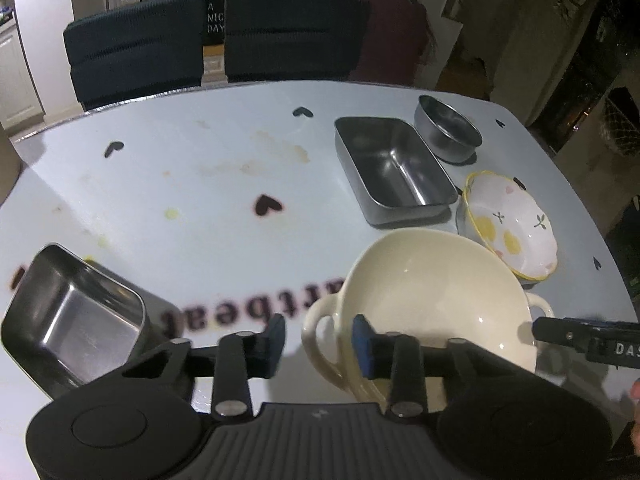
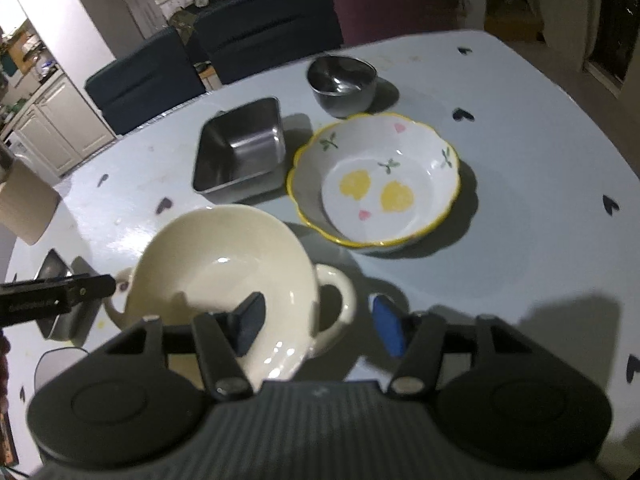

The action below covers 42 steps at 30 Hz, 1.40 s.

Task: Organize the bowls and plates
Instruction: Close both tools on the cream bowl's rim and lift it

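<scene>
Left gripper (image 1: 318, 338) straddles the cream bowl's (image 1: 436, 304) left handle (image 1: 320, 336), pads not visibly pressing. The bowl sits upright on the table (image 1: 220, 184), its handle-to-handle axis running left-right. Right gripper (image 2: 320, 324) brackets the opposite handle (image 2: 338, 300); contact I can't tell.

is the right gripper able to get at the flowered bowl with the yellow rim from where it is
Probably yes. The flowered bowl sits open on the table just ahead of the right gripper, nothing stacked in it. But the gripper straddles a handle of the cream bowl and would have to clear it first.
</scene>
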### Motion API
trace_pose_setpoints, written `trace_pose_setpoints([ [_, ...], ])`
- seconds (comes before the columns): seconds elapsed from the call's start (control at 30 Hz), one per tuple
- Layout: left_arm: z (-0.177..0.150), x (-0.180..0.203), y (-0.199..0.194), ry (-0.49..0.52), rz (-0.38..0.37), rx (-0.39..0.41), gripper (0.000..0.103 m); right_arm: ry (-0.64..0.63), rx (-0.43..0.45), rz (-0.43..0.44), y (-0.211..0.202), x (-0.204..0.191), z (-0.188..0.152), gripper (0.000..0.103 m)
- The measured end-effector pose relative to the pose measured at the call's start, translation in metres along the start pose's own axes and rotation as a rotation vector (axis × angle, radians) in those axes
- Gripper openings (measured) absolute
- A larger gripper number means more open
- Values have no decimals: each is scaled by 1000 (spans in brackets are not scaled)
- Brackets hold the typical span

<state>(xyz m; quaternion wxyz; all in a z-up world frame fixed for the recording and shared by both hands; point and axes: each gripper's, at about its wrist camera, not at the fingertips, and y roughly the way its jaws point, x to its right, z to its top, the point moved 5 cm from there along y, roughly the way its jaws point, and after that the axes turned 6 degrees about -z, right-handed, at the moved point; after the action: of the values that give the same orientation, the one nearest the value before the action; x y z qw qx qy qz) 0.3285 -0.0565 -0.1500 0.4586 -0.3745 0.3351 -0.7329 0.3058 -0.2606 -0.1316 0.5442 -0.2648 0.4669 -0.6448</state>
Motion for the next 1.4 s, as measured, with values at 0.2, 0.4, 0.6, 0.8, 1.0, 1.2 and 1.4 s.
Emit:
trace_pose_setpoints([
  [0.2,-3,1,9,3,3,-32,24,64,-72,10,17,9,-5,59],
  [0.4,-3,1,13,-6,2,-39,25,54,-107,20,24,5,-4,29],
  [0.6,-2,-3,16,-35,-15,-43,26,36,-107,4,26,3,-2,32],
  [0.8,3,-1,27,-42,6,-62,28,-68,-86,-43,33,-4,3,46],
  [1.0,2,-1,33,-33,-1,-65,29,-79,-93,-57,36,-2,7,48],
  [1.2,2,-5,38,-25,-33,-72,30,-12,-124,14,40,1,8,35],
  [1.4,1,-10,41,-72,-76,-77,29,-15,-135,27,44,0,10,35],
])
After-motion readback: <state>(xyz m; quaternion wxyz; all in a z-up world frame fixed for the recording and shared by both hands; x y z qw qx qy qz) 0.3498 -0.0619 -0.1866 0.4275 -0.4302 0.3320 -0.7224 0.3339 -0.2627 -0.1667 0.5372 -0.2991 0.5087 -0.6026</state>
